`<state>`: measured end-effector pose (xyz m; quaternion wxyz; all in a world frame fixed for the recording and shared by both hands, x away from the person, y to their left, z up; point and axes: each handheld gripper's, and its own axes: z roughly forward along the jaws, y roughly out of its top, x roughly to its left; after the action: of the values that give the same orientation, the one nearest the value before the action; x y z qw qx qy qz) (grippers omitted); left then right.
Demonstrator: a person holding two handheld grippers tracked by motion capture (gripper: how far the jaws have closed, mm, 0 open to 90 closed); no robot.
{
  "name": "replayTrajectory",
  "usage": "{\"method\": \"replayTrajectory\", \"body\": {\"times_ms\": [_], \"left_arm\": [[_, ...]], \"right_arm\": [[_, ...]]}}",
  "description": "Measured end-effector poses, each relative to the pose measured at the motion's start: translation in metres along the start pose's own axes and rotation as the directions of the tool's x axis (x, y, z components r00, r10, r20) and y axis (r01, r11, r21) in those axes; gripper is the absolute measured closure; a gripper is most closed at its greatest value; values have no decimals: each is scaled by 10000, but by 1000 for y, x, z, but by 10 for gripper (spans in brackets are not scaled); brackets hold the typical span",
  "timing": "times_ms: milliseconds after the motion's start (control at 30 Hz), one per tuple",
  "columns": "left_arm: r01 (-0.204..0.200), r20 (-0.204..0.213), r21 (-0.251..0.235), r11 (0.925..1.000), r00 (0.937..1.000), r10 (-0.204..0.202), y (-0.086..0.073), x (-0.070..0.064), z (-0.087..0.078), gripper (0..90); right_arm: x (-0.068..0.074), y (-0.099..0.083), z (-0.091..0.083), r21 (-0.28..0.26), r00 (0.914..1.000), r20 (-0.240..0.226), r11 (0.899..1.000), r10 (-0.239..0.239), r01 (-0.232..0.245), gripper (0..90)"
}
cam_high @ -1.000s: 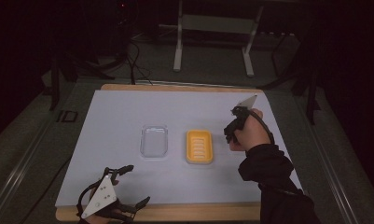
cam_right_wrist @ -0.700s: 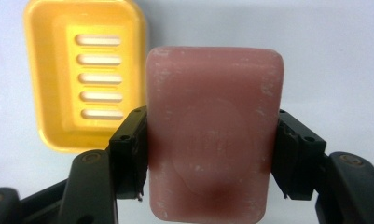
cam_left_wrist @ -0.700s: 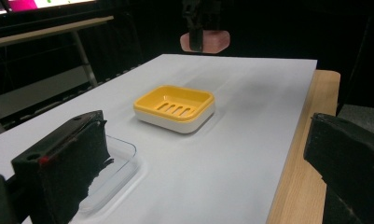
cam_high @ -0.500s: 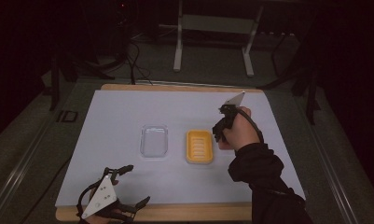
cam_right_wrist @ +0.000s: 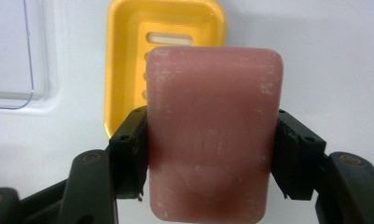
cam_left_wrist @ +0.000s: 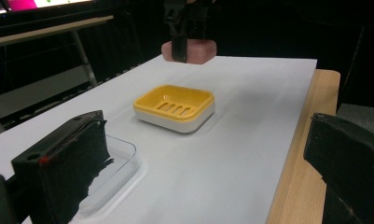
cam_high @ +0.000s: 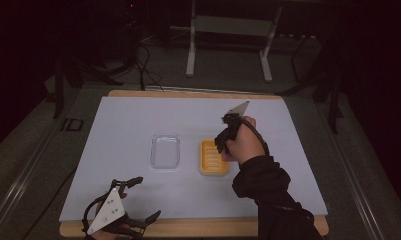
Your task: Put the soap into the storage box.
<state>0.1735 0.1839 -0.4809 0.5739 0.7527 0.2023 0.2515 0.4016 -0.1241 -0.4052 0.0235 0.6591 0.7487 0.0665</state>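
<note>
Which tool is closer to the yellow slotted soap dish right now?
Right. The right tool, clamped on a pink soap bar, hangs just above the yellow slotted soap dish; the left tool rests at the table's near edge.

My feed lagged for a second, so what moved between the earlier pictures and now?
The right gripper, shut on the pink soap bar, moved left across the table and now hangs over the yellow soap dish. Nothing was taken hold of or let go. The left gripper stayed at the near edge with its jaws open, and the clear lid and the dish kept their places.
</note>
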Motion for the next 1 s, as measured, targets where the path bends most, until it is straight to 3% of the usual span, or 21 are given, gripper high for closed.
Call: {"method": "replayTrajectory", "body": {"times_ms": [200, 333, 667, 1000], "left_arm": [[-57, 39, 64, 10000, 10000, 57, 0, 0, 1, 4], [-30, 21, 32, 10000, 10000, 30, 0, 0, 0, 5], [-66, 61, 39, 10000, 10000, 66, 0, 0, 0, 4], [-93, 90, 78, 9999, 9999, 93, 0, 0, 0, 4]], "right_arm": [[10, -1, 5, -116, 9995, -266, 9998, -190, 187, 378], [18, -4, 7, -553, 9982, -503, 9980, -340, 312, 378], [24, -10, 16, -1689, 9965, -815, 9856, -187, 47, 378], [21, -10, 52, -1398, 9941, -1019, 9889, 367, -508, 378]]}}
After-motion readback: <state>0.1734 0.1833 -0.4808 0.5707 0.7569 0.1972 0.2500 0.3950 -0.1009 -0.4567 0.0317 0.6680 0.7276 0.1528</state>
